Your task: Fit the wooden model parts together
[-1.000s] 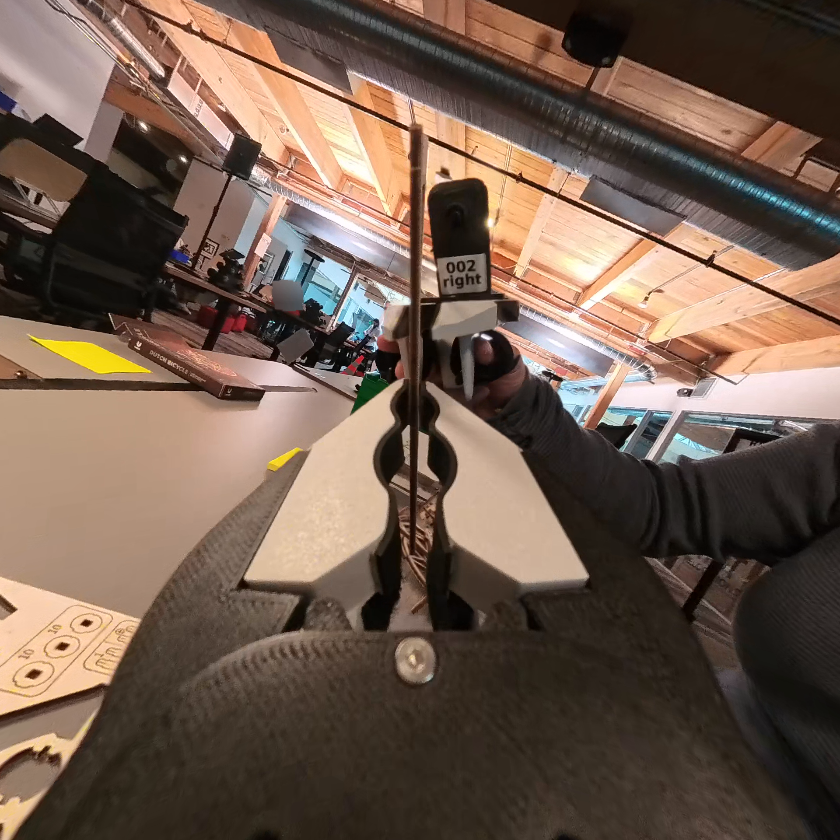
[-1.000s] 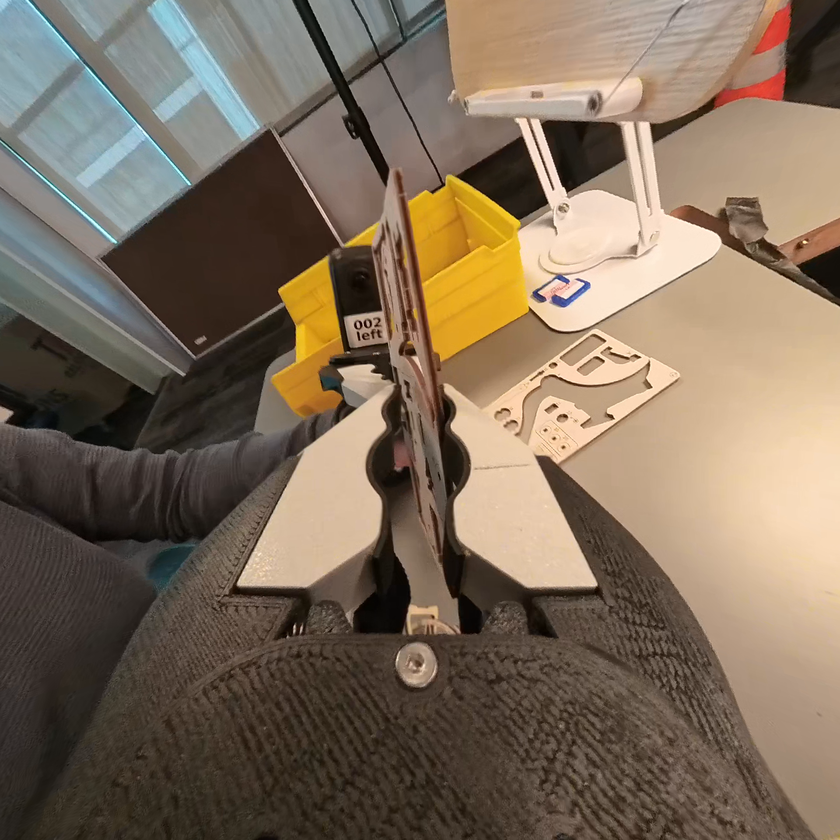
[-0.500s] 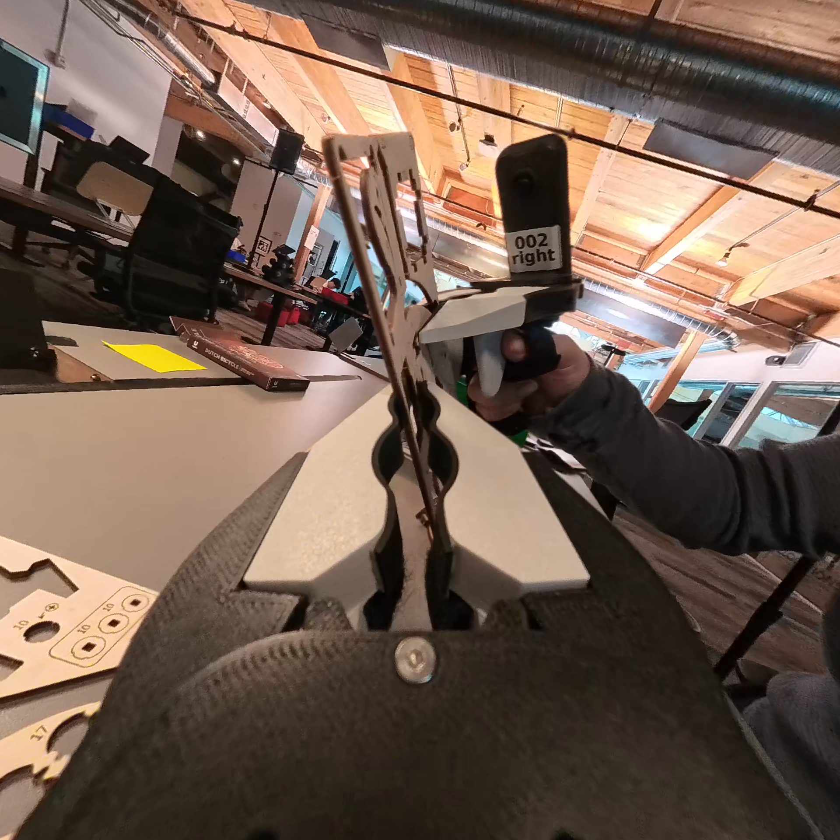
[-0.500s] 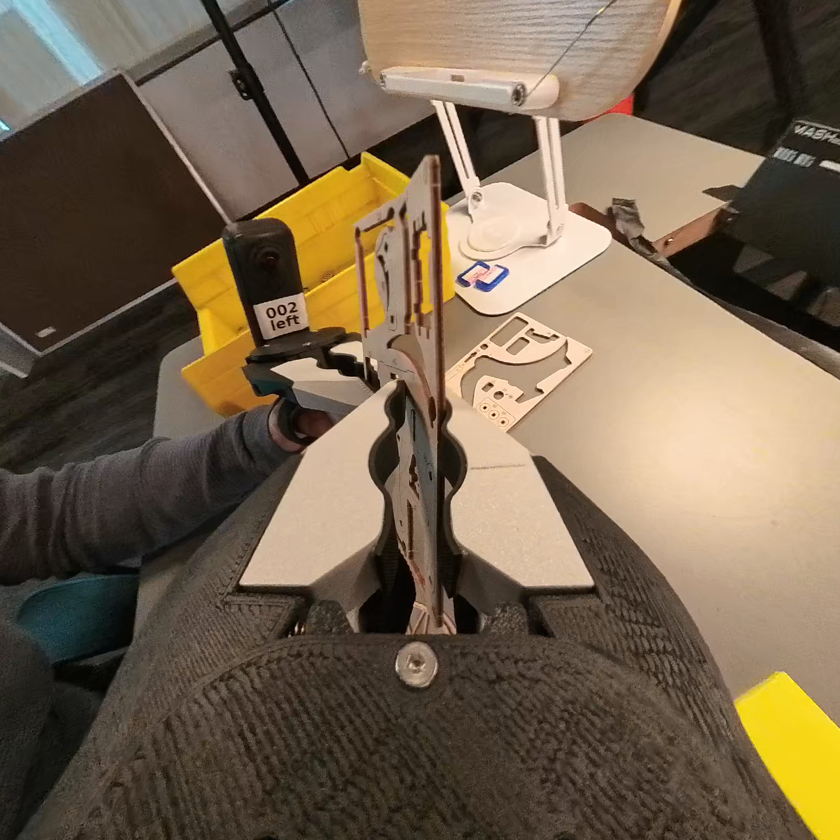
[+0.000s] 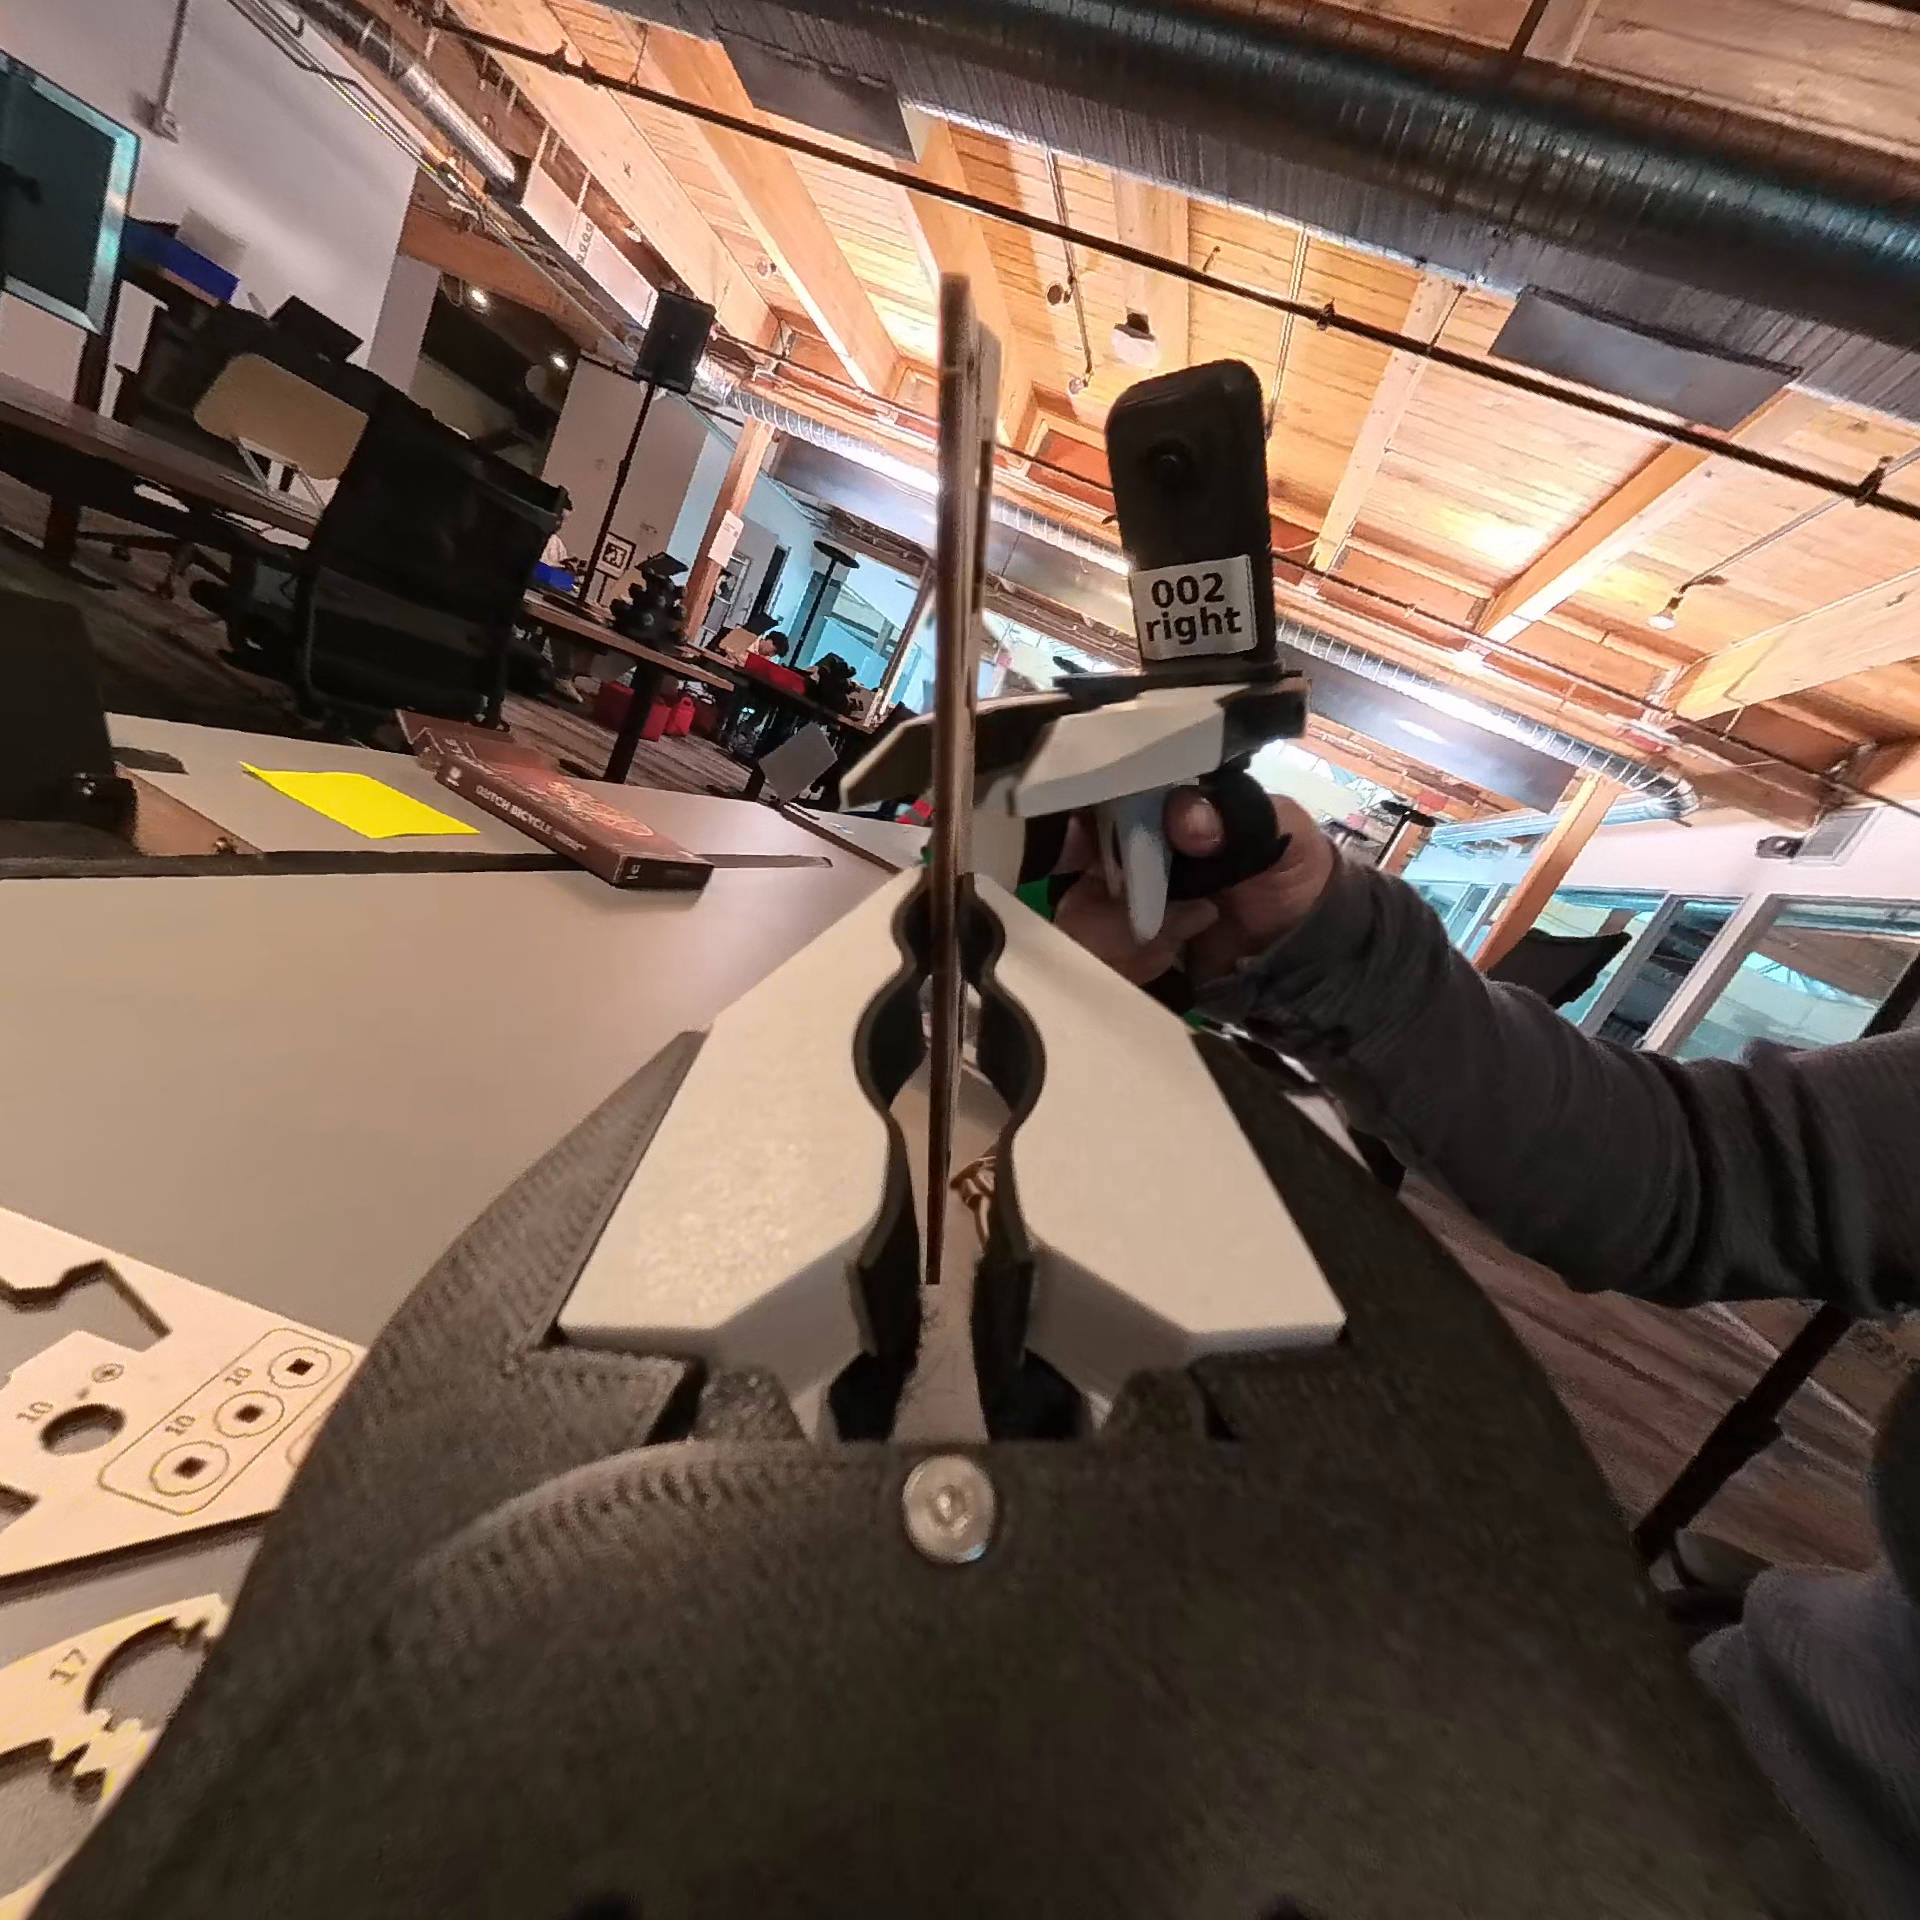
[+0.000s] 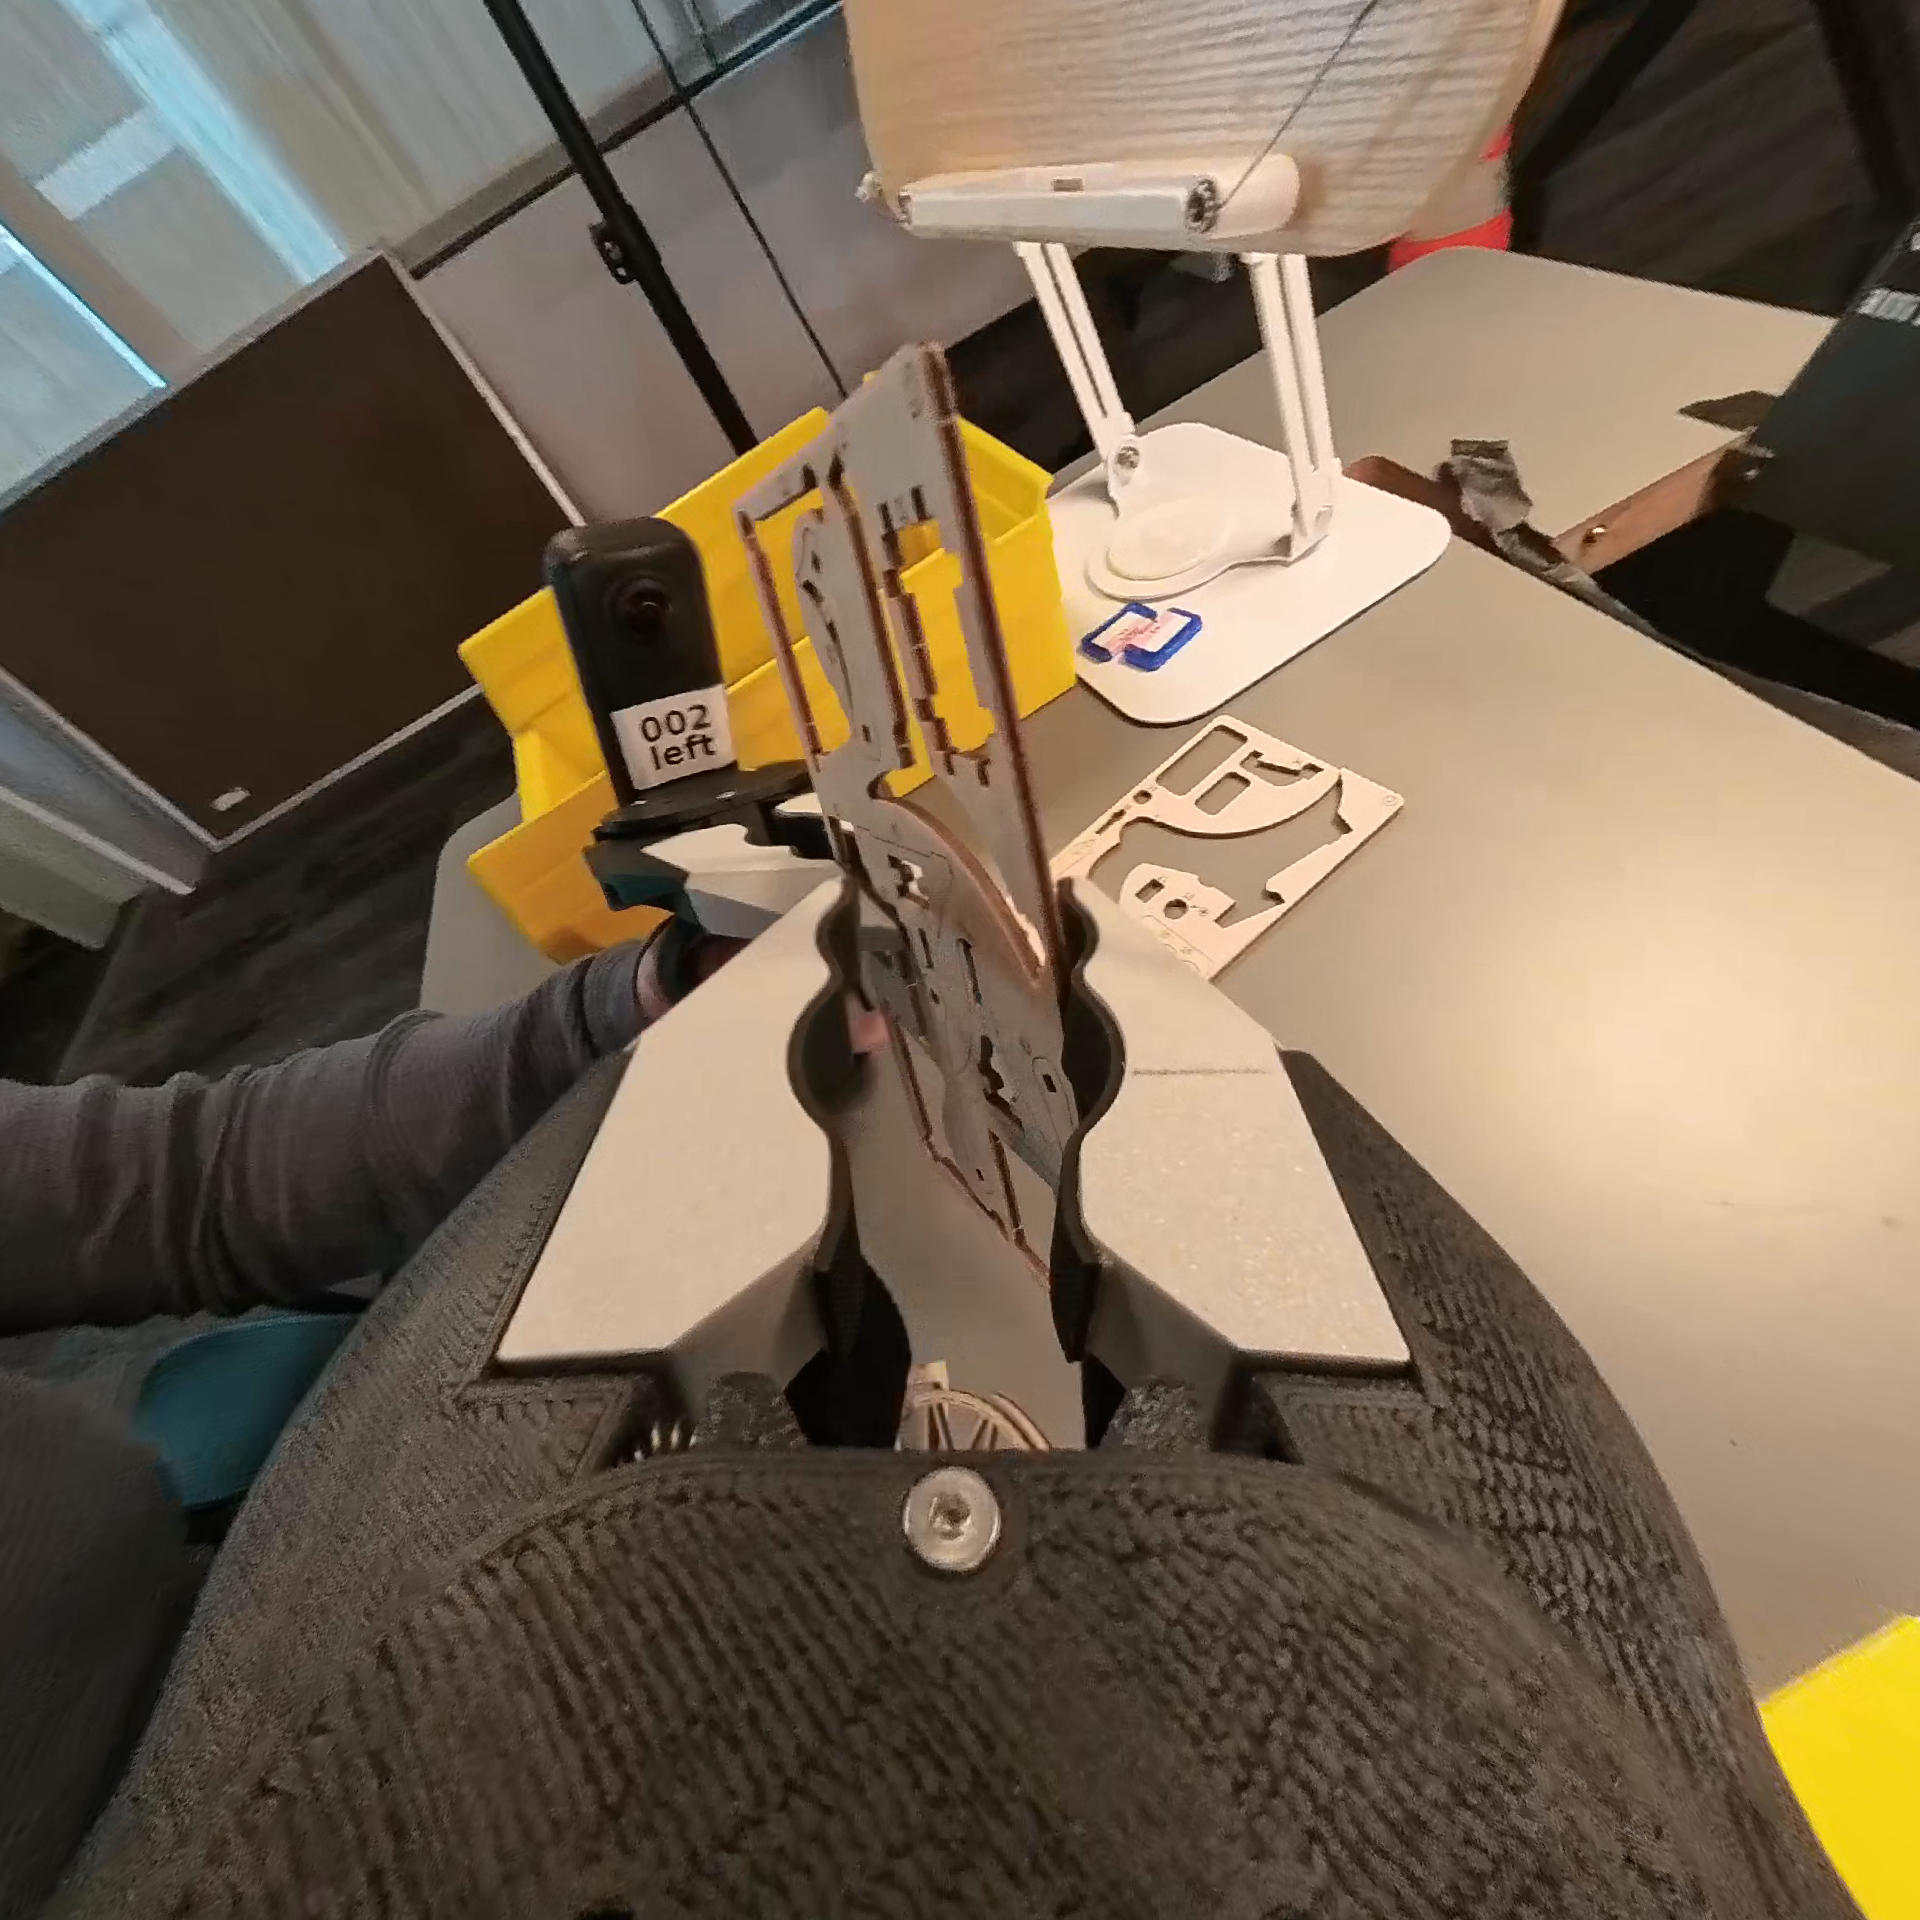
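A thin laser-cut wooden sheet (image 5: 954, 623) with several part outlines stands upright in the air between both grippers. My left gripper (image 5: 948, 894) is shut on its lower edge, and the sheet shows edge-on there. In the right wrist view the sheet (image 6: 914, 675) stands slanted between the parted jaws of my right gripper (image 6: 954, 904) and leans on the right finger (image 6: 1081, 997). The right gripper (image 5: 966, 774) faces me with a finger on each side of the sheet. The left gripper (image 6: 769, 831) shows behind the sheet.
A punched-out wooden sheet (image 6: 1226, 831) lies on the grey table (image 6: 1558, 1039). Behind it are a yellow bin (image 6: 997, 582) and a white stand (image 6: 1247, 582). More cut sheets (image 5: 156, 1434) lie by my left gripper, with a dark box (image 5: 571, 821) and a yellow note (image 5: 353, 800) farther back. Both grippers' tips are close together, under 4 cm apart.
My right gripper's jaws have parted and no longer pinch the sheet. The sheet has turned edge-on again in the left wrist view. The left gripper keeps its hold.
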The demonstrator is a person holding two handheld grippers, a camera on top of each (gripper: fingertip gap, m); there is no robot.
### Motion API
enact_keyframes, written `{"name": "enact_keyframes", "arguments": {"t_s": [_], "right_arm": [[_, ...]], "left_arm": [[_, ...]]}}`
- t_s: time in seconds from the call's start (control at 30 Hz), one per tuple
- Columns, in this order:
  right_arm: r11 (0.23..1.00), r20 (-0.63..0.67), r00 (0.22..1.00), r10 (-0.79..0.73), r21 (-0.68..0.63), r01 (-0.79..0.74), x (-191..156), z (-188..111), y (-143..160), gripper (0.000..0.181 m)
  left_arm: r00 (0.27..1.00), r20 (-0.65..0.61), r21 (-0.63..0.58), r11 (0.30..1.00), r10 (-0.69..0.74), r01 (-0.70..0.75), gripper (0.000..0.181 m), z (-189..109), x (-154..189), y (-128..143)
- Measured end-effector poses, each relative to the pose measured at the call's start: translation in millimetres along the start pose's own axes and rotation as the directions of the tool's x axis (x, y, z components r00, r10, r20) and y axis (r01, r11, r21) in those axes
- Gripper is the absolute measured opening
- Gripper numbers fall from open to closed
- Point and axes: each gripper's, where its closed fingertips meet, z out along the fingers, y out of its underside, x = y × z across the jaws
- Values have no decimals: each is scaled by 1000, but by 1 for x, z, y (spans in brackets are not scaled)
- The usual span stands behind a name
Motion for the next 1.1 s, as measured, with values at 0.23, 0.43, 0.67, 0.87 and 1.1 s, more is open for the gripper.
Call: {"name": "enact_keyframes", "arguments": {"t_s": [0.23,0.43,0.67,0.87,1.1], "right_arm": [[995,-52,995,-81,-66,78,7,1,6,27],[983,-87,989,-122,-147,108,14,2,15,29],[996,-38,999,11,-94,-14,14,1,17,26],[997,-132,991,6,-80,-16,23,1,21,29],[998,-235,971,-29,-67,14,24,3,18,29]], "left_arm": [[999,-16,-5,999,-37,37,1,1,0,3],[996,-15,-14,996,-84,84,1,2,-5,8],[999,-6,-38,998,-48,47,1,2,-5,10],[998,58,-50,999,-16,19,1,5,-10,16],[995,94,-61,998,24,-18,2,3,-14,14]]}}
